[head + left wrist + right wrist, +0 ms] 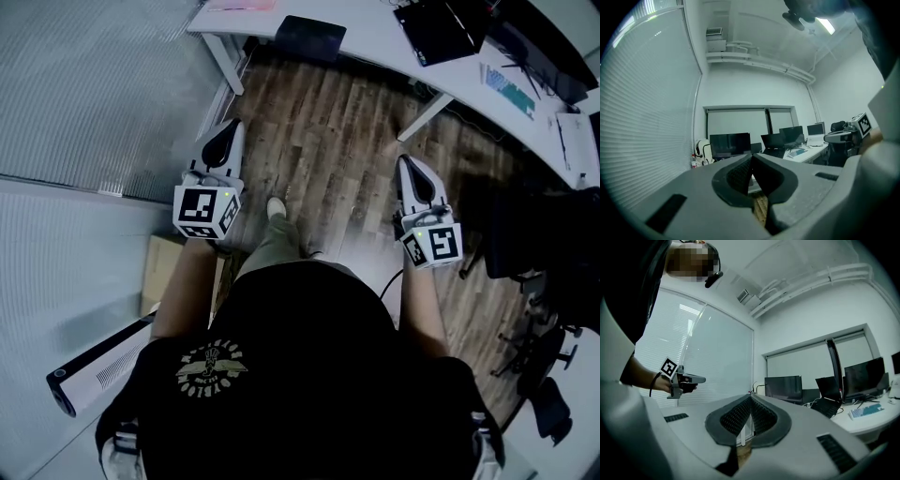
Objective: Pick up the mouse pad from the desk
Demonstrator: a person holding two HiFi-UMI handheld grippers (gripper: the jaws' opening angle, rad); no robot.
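Seen from the head view, a person in a dark shirt stands on a wood-plank floor (pixel 347 122) with both bare forearms stretched forward, roughly parallel, toward 12 o'clock. At 8 o'clock a cardboard box (pixel 161 272) sits on the floor beside the left forearm. The left hand-held gripper (pixel 226 137) is held level at about 10 o'clock, its marker cube nearest the wrist. Its own view shows the two dark pads pressed together with nothing between them, aimed at a row of dark monitors (pixel 730 144) across the room. One shoe (pixel 276 208) shows between the two arms.

At 12 o'clock, well ahead of both tools, a dark rectangle that appears to be the mouse pad (pixel 310 37) lies flat at the near edge of the white counter (pixel 375 42), untouched.

The right hand-held gripper (pixel 411 170) is level at about 2 o'clock from the shoe, a little nearer the body than the left one. Its jaws are likewise closed tip to tip and empty. At 1 o'clock an open laptop (pixel 439 28) rests on the counter, and a dark office chair (pixel 530 234) stands at 3 o'clock.
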